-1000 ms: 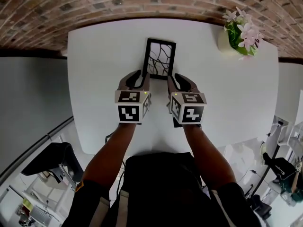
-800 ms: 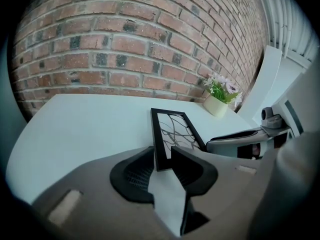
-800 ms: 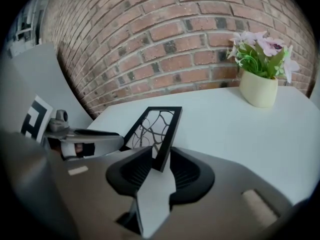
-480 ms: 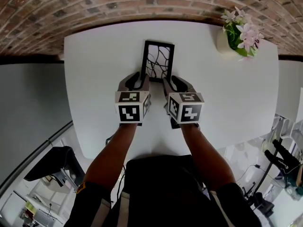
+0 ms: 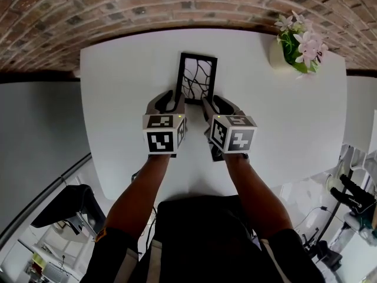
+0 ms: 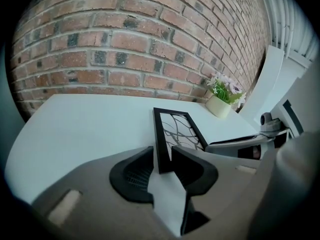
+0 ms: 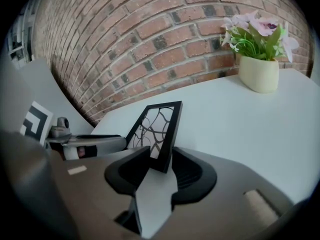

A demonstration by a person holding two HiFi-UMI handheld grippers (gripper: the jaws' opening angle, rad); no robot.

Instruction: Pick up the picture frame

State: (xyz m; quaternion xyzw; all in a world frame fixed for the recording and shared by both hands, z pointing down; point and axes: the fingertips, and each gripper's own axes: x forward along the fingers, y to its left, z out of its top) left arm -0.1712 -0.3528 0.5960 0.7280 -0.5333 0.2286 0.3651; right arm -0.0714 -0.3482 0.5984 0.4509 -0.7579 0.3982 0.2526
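Observation:
The black picture frame (image 5: 197, 78) with a branch-pattern pane lies on the white table (image 5: 118, 99), its short near end toward me. My left gripper (image 5: 177, 99) stands open astride the near left corner; in the left gripper view the frame's left bar (image 6: 159, 144) runs between the jaws of this gripper (image 6: 162, 156). My right gripper (image 5: 215, 102) is at the near right corner, jaws opening, with that corner of the frame (image 7: 157, 126) between the jaws of the gripper (image 7: 161, 156). I see no pad pressing on the frame.
A cream pot of pink flowers (image 5: 297, 40) stands at the table's far right corner. A brick wall (image 5: 177, 5) runs right behind the table. The table's near edge lies just under my forearms, with the floor and equipment beyond it on both sides.
Both grippers have crept a little closer to the frame's near end. The right gripper's marker cube has rolled slightly. The frame itself has not visibly shifted.

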